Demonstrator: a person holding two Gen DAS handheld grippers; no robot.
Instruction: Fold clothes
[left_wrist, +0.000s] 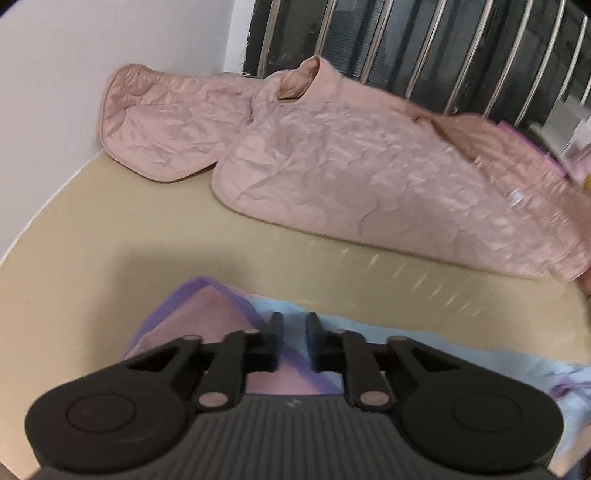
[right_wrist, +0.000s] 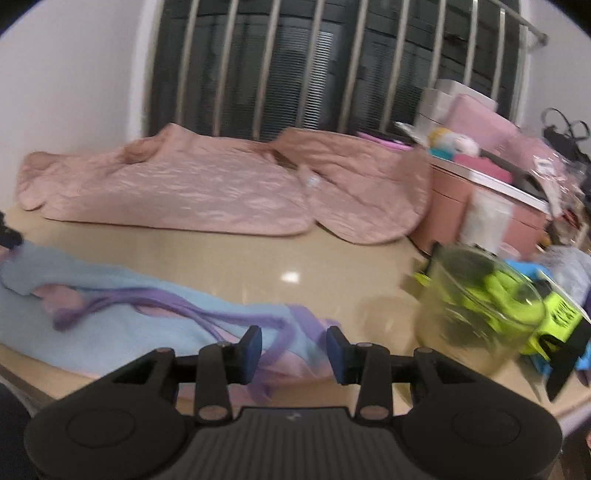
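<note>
A light blue, pink and purple garment (right_wrist: 122, 317) lies stretched along the near edge of the beige table (right_wrist: 258, 254). In the left wrist view its pink corner with a purple border (left_wrist: 218, 325) lies under my left gripper (left_wrist: 293, 325), whose jaws are slightly apart over the cloth with nothing between them. My right gripper (right_wrist: 293, 349) is open, hovering over the garment's right end, with purple straps (right_wrist: 207, 314) just ahead. A quilted pink jacket (left_wrist: 332, 162) lies spread at the far side; it also shows in the right wrist view (right_wrist: 177, 195).
A clear glass jar (right_wrist: 476, 306) and a neon-green and black object (right_wrist: 546, 314) stand at the right. Pink boxes and clutter (right_wrist: 480, 177) fill the far right. A white wall (left_wrist: 55, 92) bounds the left, a barred window (right_wrist: 314, 66) the back.
</note>
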